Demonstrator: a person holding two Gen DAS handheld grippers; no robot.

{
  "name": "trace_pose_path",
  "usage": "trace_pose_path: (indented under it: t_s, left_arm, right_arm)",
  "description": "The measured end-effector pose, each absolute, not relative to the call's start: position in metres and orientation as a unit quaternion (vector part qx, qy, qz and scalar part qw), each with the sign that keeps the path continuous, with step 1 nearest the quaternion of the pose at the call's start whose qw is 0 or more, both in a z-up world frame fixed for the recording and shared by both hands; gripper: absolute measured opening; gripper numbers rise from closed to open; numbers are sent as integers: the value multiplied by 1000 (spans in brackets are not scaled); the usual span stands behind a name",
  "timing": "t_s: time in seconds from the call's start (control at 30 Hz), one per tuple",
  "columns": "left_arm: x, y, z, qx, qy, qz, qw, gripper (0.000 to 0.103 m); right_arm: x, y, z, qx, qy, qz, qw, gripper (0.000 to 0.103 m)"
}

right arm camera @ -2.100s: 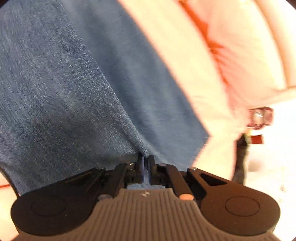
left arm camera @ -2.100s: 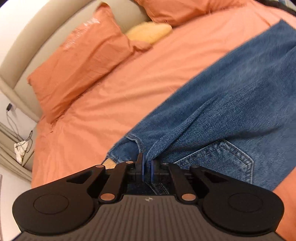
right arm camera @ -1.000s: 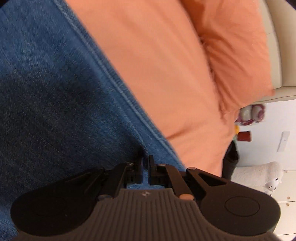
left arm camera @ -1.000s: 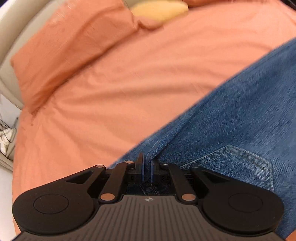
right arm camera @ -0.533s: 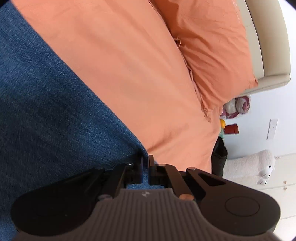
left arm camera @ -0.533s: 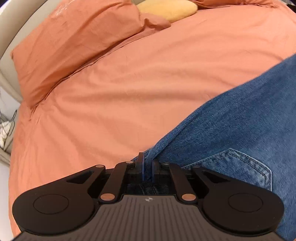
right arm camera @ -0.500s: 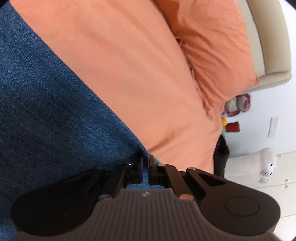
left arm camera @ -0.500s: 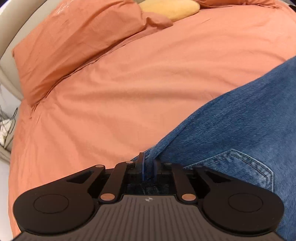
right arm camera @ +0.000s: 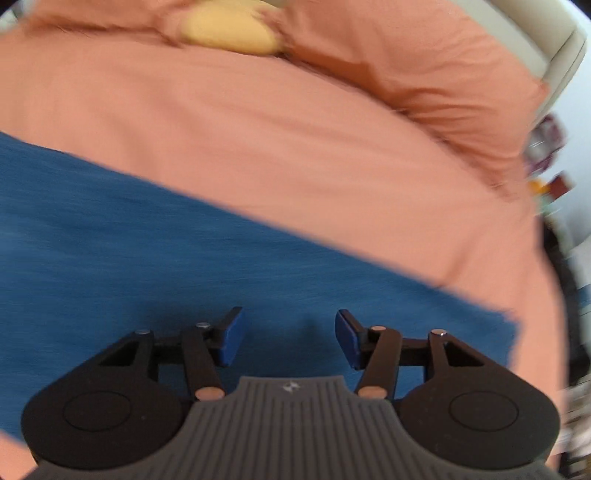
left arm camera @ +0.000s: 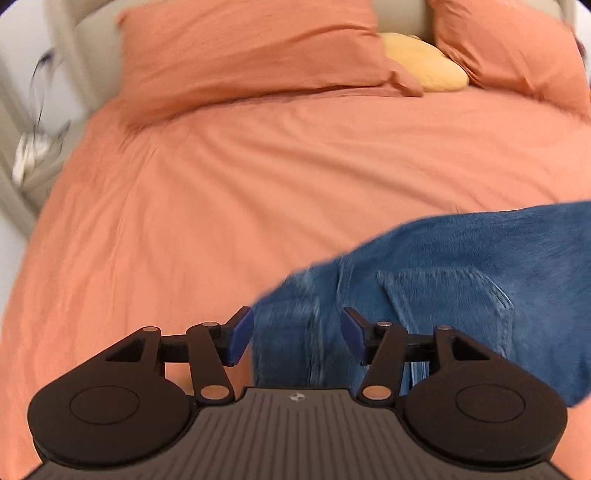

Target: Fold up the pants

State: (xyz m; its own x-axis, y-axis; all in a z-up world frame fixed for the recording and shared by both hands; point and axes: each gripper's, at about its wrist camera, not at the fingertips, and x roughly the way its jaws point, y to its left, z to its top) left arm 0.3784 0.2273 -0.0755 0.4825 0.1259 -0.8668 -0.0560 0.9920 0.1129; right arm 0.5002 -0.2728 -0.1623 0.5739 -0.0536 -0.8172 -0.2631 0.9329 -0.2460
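Left gripper (left arm camera: 296,338) spread wide, blue pads (left arm camera: 239,336) apart, nothing pinched. Denim of the blue pants (left arm camera: 461,295) directly ahead in the gap and off to its right, waistband end nearest the fingers, a stitched back pocket (left arm camera: 443,299) just past the right pad. To its left and beyond, only the orange duvet (left arm camera: 221,192). Farther ahead, two orange pillows (left arm camera: 251,51) with a yellow cushion (left arm camera: 421,62) between them, against a beige headboard (left arm camera: 399,14). Blurred clutter at the far left edge, too smeared to name.

Right gripper (right arm camera: 288,338) likewise spread, pads clear of cloth. Pants (right arm camera: 184,258) flat under and ahead of it, stretching off to its left, one squared end just to its right. Past the denim, duvet (right arm camera: 295,147), then cushion (right arm camera: 229,33) and a pillow (right arm camera: 424,62) ahead-right. Frame heavily blurred.
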Motion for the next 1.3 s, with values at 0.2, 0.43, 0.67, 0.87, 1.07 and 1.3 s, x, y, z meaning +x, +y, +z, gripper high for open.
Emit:
trace_pose_path:
  t_s: [0.2, 0.43, 0.67, 0.87, 1.07, 1.3]
  left_arm:
    - [317, 269, -90, -103, 511, 72, 850, 68]
    - [263, 297, -132, -284, 447, 94, 843, 70]
    - [253, 317, -182, -447, 386, 106, 800, 70]
    - [269, 318, -207, -498, 361, 114, 780, 69]
    - [276, 314, -196, -457, 361, 140, 801, 23]
    - [285, 303, -104, -331, 352, 164, 860, 17]
  right_arm:
    - [411, -189, -157, -81, 463, 177, 865, 51]
    - [338, -132, -174, -16, 458, 228, 859, 52]
    - [315, -98, -205, -26, 446, 219, 868, 51]
    - [330, -78, -215, -34, 442, 221, 869, 51]
    - [342, -66, -221, -43, 453, 227, 861, 13]
    - [330, -67, -173, -43, 437, 288, 851, 6]
